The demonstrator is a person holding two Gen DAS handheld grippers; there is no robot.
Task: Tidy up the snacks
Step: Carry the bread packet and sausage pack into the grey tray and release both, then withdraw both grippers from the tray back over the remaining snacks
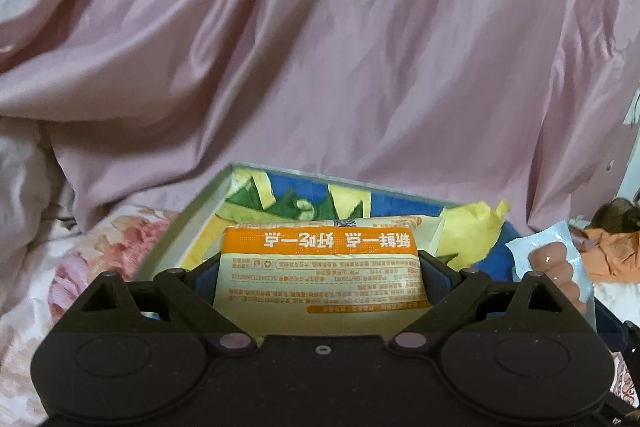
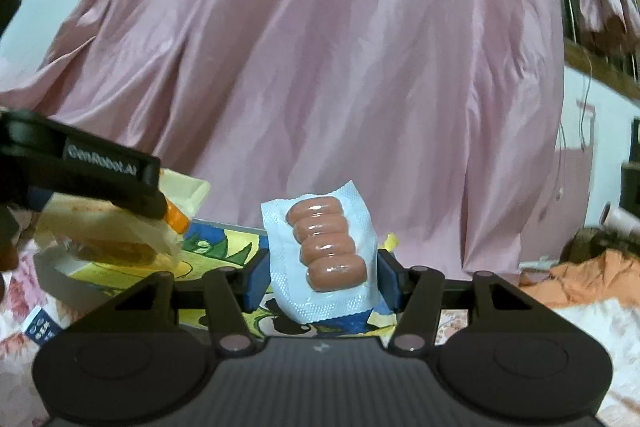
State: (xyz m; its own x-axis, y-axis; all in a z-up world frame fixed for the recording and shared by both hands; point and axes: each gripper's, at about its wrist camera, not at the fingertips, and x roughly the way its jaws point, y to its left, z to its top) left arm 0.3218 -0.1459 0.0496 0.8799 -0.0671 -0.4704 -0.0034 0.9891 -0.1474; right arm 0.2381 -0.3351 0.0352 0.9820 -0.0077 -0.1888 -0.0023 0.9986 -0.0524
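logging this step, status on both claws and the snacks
Left claw shut on orange snack packet, over the box. Right claw shut on sausage pack. Nothing blocking the box.

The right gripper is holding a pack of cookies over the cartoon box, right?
Not cookies. The right wrist view shows the right gripper shut on a pack of little sausages, sealed in clear and white wrap. The rest is right: it is held over the cartoon box.

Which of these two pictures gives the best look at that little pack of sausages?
The right wrist view: the sausage pack sits centred between the right gripper fingers, all four links showing. The left wrist view catches only its edge, partly hidden.
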